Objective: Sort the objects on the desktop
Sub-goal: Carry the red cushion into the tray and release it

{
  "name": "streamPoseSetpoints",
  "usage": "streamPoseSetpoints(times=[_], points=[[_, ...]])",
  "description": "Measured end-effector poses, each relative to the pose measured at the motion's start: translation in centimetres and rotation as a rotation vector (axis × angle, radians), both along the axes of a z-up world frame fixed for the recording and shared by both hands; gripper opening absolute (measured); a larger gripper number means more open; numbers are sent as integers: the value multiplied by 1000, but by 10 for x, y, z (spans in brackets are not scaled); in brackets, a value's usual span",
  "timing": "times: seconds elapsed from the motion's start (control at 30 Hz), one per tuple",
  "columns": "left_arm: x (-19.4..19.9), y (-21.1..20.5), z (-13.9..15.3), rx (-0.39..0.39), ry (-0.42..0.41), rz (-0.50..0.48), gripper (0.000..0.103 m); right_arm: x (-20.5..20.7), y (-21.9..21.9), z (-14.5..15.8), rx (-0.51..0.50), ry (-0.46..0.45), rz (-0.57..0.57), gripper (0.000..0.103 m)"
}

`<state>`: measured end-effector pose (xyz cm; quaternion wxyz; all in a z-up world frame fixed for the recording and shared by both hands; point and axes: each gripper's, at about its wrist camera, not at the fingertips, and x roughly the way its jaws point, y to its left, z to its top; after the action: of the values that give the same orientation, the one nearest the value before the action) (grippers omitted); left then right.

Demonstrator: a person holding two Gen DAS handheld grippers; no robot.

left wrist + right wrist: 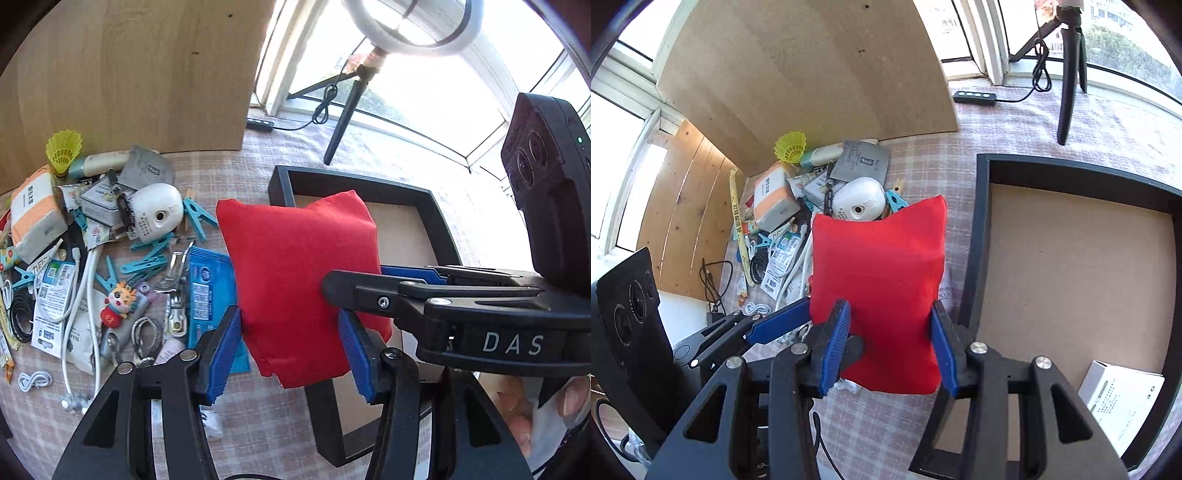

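Plump fabric pouch (pixel 295 273): plain red, unpatterned. Gripper pads (pixel 223 349): blue, ribbed, on black frames. Woven tablecloth (pixel 258 417): pale pink-and-white check. Shallow rectangular tray (pixel 982 236), at three o'clock of the pouch: black rim, tan base. Plastic shuttlecock (pixel 63 149), at ten o'clock: yellow. Plastic clothes pegs (pixel 197 218): teal. Flat foil packet (pixel 207 291): blue. Upright board (pixel 812 74): light brown.
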<state>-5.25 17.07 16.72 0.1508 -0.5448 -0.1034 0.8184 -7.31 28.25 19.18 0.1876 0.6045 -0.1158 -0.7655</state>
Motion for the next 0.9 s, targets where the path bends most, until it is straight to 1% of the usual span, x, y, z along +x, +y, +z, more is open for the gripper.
streamPoseSetpoints(times=[0.23,0.37,0.43,0.53,0.63,0.7,0.8,0.9], points=[[0,69,-14,-7,-26,-111,50,16,68,-18,35,-35,-101,44],[0,92,-18,-15,-30,-166,51,21,101,-22,43,-45,-150,44],[0,100,-18,-34,-26,-191,51,23,113,-22,45,-48,-165,44],[2,99,-19,-51,-20,-211,51,26,126,-20,65,-43,-193,44],[7,93,-18,-56,-14,-208,51,26,139,-12,95,2,-238,44],[10,84,-17,-65,-10,-195,51,24,139,-8,76,13,-241,44],[14,63,-15,-68,-1,-157,51,22,121,-5,63,25,-194,44],[19,34,-15,-91,10,-107,51,21,91,-5,67,35,-127,44]])
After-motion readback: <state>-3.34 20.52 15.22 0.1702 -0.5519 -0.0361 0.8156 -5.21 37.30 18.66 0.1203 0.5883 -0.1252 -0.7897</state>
